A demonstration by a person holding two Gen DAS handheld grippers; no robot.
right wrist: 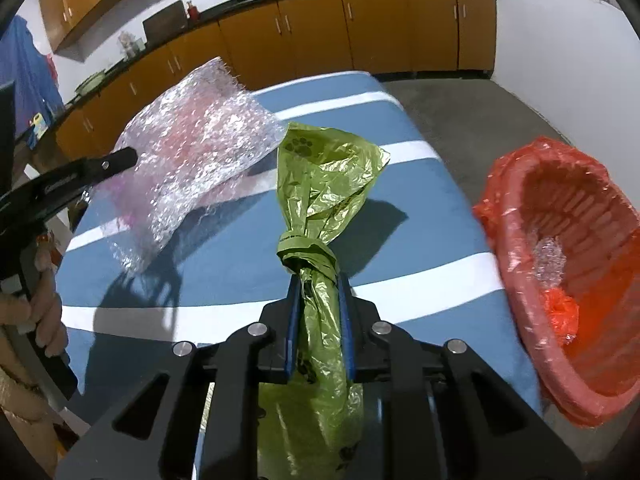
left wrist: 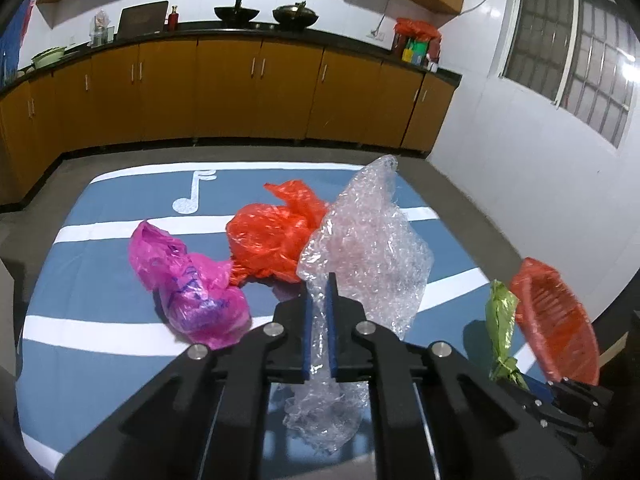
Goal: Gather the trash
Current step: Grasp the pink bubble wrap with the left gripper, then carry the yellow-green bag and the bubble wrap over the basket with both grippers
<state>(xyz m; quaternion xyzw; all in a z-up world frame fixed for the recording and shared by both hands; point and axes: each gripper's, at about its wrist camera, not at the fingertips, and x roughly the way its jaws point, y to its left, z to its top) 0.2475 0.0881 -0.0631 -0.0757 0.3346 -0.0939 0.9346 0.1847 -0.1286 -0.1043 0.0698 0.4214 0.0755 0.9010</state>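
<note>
My left gripper (left wrist: 320,284) is shut on a clear sheet of bubble wrap (left wrist: 364,248) and holds it above the blue table; the sheet also shows in the right wrist view (right wrist: 192,148). My right gripper (right wrist: 320,280) is shut on a knotted green plastic bag (right wrist: 320,184) with paw prints, also seen in the left wrist view (left wrist: 500,320). A red basket (right wrist: 568,280) lined with red plastic stands just right of the table and holds some trash; it shows in the left wrist view too (left wrist: 556,320). A pink bag (left wrist: 188,284) and an orange-red bag (left wrist: 272,236) lie on the table.
The table has a blue cloth with white stripes (left wrist: 100,328) and a music note. Orange kitchen cabinets (left wrist: 224,88) with a dark counter line the far walls. Grey floor (right wrist: 460,112) lies around the table. A white wall with a window (left wrist: 572,52) is to the right.
</note>
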